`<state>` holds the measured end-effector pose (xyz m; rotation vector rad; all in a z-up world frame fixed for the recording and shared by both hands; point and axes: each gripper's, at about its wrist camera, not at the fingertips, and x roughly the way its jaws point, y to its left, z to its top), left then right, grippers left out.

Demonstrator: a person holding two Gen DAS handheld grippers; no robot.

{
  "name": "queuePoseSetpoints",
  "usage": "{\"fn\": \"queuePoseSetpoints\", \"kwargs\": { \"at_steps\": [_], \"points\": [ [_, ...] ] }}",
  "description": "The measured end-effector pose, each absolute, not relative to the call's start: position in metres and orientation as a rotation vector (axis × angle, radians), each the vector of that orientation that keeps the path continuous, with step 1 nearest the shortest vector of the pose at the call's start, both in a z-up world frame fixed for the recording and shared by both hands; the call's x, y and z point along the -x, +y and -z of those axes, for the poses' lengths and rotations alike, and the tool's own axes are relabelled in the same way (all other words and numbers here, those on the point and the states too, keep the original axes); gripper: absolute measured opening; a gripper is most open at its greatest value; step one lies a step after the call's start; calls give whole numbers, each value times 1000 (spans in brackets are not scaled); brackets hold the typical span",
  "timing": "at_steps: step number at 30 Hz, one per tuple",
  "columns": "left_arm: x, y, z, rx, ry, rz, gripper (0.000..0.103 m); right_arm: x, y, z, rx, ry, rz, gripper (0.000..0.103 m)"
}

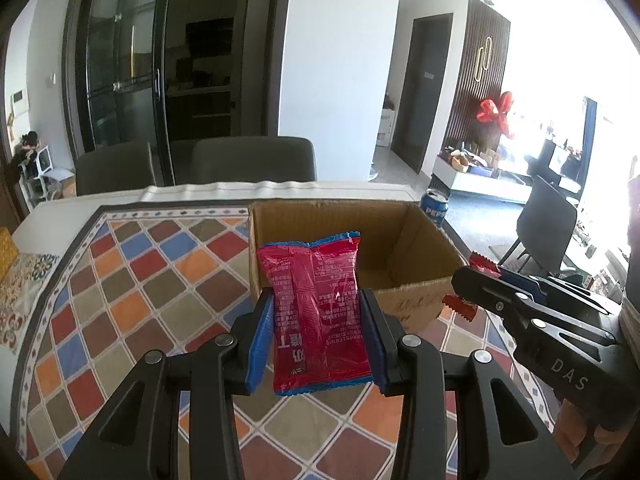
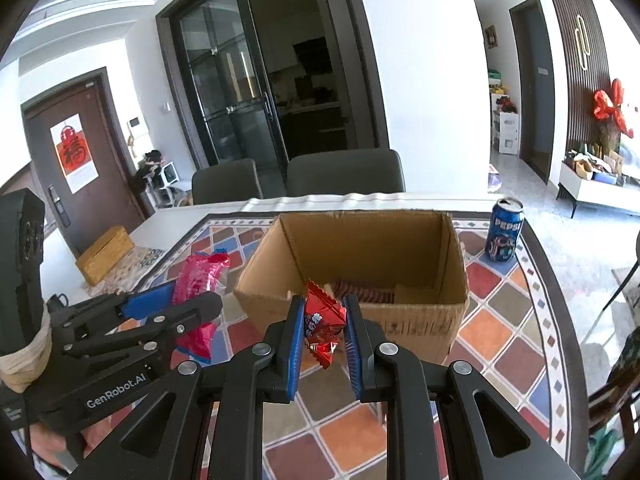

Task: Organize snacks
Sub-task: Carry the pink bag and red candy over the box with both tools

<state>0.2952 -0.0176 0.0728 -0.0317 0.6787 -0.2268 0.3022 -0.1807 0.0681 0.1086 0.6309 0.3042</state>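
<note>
My left gripper [image 1: 318,300] is shut on a pink-red snack packet [image 1: 318,312] with blue sealed ends, held upright above the tablecloth just in front of the open cardboard box [image 1: 416,280]. My right gripper [image 2: 322,312] is shut on a small red candy wrapper [image 2: 322,316], also just short of the box's [image 2: 452,248] near wall. Some dark red packets [image 2: 360,290] lie on the box floor. In the right wrist view the left gripper [image 2: 188,300] and its pink packet [image 2: 198,280] show at the left. In the left wrist view the right gripper [image 1: 466,284] with the candy wrapper [image 1: 460,306] shows at the right.
A blue Pepsi can [image 2: 503,236] stands right of the box near the table edge. The table carries a diamond-patterned cloth [image 1: 132,288]. A yellow box [image 2: 105,254] sits at the far left. Two dark chairs [image 2: 344,174] stand behind the table.
</note>
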Motion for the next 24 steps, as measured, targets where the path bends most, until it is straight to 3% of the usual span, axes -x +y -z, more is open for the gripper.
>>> {"fn": "queuePoseSetpoints", "kwargs": {
  "at_steps": [24],
  "points": [
    [-377, -32, -65, 16, 729, 217, 41, -377, -188, -71, -56, 645, -250, 20]
  ]
}}
